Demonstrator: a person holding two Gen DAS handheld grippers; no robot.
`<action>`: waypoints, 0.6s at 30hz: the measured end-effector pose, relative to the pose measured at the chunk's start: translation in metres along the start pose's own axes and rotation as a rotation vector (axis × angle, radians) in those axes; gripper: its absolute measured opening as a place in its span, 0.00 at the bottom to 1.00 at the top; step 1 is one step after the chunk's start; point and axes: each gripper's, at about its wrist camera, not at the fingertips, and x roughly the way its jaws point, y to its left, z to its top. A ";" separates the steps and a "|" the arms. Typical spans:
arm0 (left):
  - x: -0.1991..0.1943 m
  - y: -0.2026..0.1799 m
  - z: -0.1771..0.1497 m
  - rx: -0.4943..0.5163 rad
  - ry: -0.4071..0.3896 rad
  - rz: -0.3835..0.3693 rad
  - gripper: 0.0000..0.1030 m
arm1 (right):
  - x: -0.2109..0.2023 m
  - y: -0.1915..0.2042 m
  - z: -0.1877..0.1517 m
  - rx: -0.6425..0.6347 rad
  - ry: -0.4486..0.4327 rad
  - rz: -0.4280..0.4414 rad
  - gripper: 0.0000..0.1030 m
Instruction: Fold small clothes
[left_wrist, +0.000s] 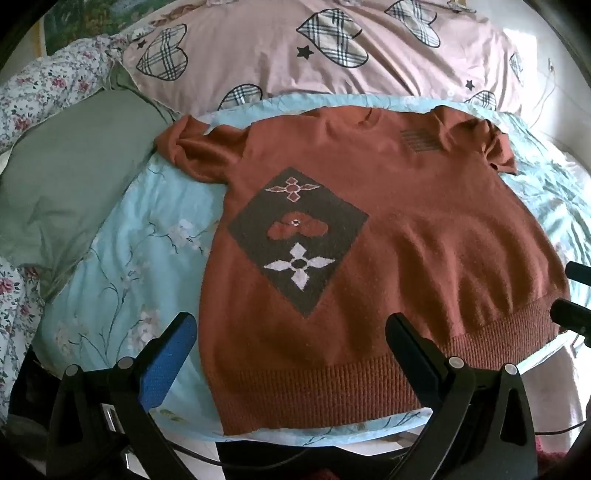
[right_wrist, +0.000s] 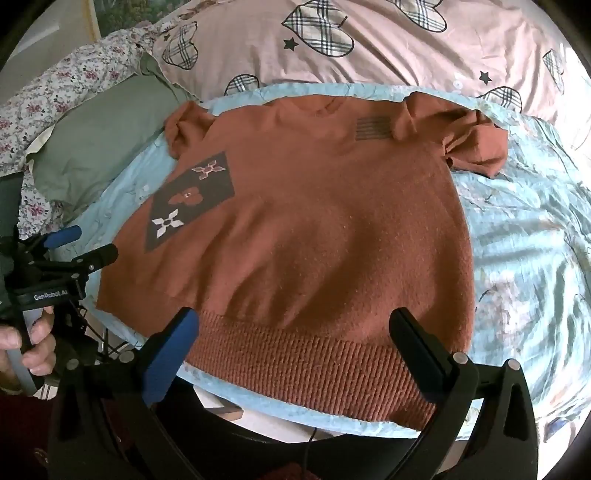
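A rust-brown short-sleeved knitted sweater (left_wrist: 388, 229) lies flat and face up on a light blue floral sheet (left_wrist: 122, 266), hem towards me. It has a dark diamond patch with flowers (left_wrist: 295, 236) on its left half. It also shows in the right wrist view (right_wrist: 314, 229). My left gripper (left_wrist: 291, 339) is open and empty, held over the hem's left part. My right gripper (right_wrist: 295, 332) is open and empty, held over the ribbed hem (right_wrist: 317, 365). The left gripper also shows at the right wrist view's left edge (right_wrist: 88, 243), beside the sweater's left side.
A pink pillow with plaid hearts (left_wrist: 303, 48) lies behind the sweater. A green pillow (left_wrist: 70, 173) and a floral quilt (left_wrist: 40, 85) lie to the left. The bed's front edge (left_wrist: 332, 439) runs just below the hem. The right gripper's fingertips (left_wrist: 572, 291) show at the left view's right edge.
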 end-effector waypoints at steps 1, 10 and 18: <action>0.000 -0.002 -0.003 -0.001 -0.001 0.001 0.99 | -0.001 0.003 -0.001 -0.001 -0.001 -0.002 1.00; 0.001 -0.001 -0.003 -0.002 -0.002 -0.006 0.99 | 0.000 -0.001 0.001 0.001 0.002 0.002 1.00; 0.010 0.002 -0.007 -0.011 0.017 -0.025 0.99 | 0.000 -0.001 -0.001 0.000 0.001 0.001 1.00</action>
